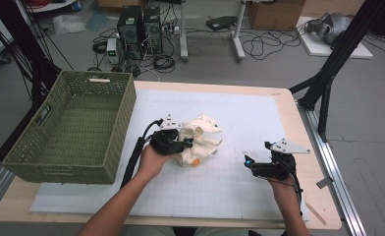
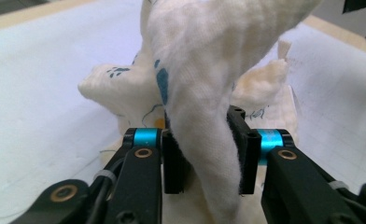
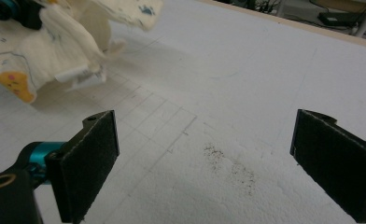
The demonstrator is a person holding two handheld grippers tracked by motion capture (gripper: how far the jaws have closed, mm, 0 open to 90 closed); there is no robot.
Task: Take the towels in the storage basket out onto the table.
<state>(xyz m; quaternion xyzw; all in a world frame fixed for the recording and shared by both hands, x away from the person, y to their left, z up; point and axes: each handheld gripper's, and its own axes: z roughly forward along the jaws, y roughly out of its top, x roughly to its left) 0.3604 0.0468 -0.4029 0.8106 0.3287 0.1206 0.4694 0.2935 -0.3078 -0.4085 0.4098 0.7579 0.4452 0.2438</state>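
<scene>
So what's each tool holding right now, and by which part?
The left tool has a bunched fold of the cream printed cloth between its pads, with the rest draped on the mat. The right tool stands wide open and holds nothing.

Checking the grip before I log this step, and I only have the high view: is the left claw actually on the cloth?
Observer: Yes. In the left gripper view, a fold of the cloth runs between the pads of the left claw and touches both.
Operator: Any print on it? It looks plain from up here.
Observer: There are blue printed marks right beside the pinched fold.
Operator: And the right claw?
Observer: The right claw is wide open with nothing between its pads. The only thing ahead of it is the white mat.
</scene>
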